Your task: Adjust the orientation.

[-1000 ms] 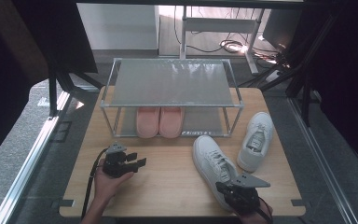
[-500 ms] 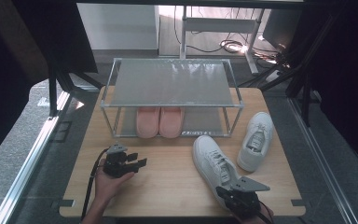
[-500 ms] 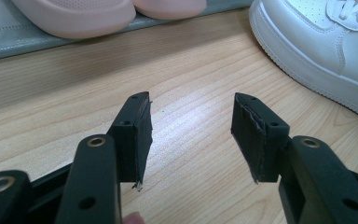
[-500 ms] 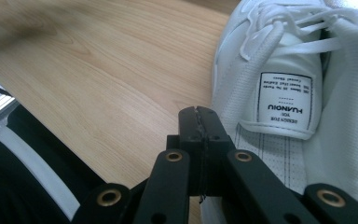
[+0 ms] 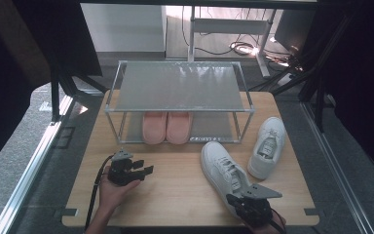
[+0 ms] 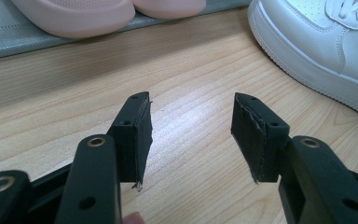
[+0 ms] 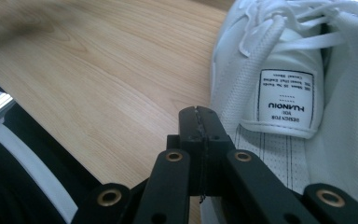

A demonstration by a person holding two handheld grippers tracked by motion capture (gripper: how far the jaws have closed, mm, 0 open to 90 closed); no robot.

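Note:
A white sneaker (image 5: 221,170) lies on the wooden table (image 5: 175,195), toe toward the rack; its mate (image 5: 268,146) lies to its right. My right gripper (image 5: 234,200) is at the near sneaker's heel. In the right gripper view its jaws (image 7: 200,121) are pressed together beside the heel opening of the sneaker (image 7: 284,56), with nothing visible between the pads. My left gripper (image 5: 146,170) rests low at the table's front left; in the left gripper view it (image 6: 191,126) stands open over bare wood, with the sneaker (image 6: 317,42) off to its right.
A two-tier metal rack (image 5: 180,85) stands at the back of the table. A pair of pink slippers (image 5: 165,127) sits on its lower shelf, seen close ahead as the pink slippers (image 6: 84,14) in the left gripper view. Bare wood lies between the two grippers.

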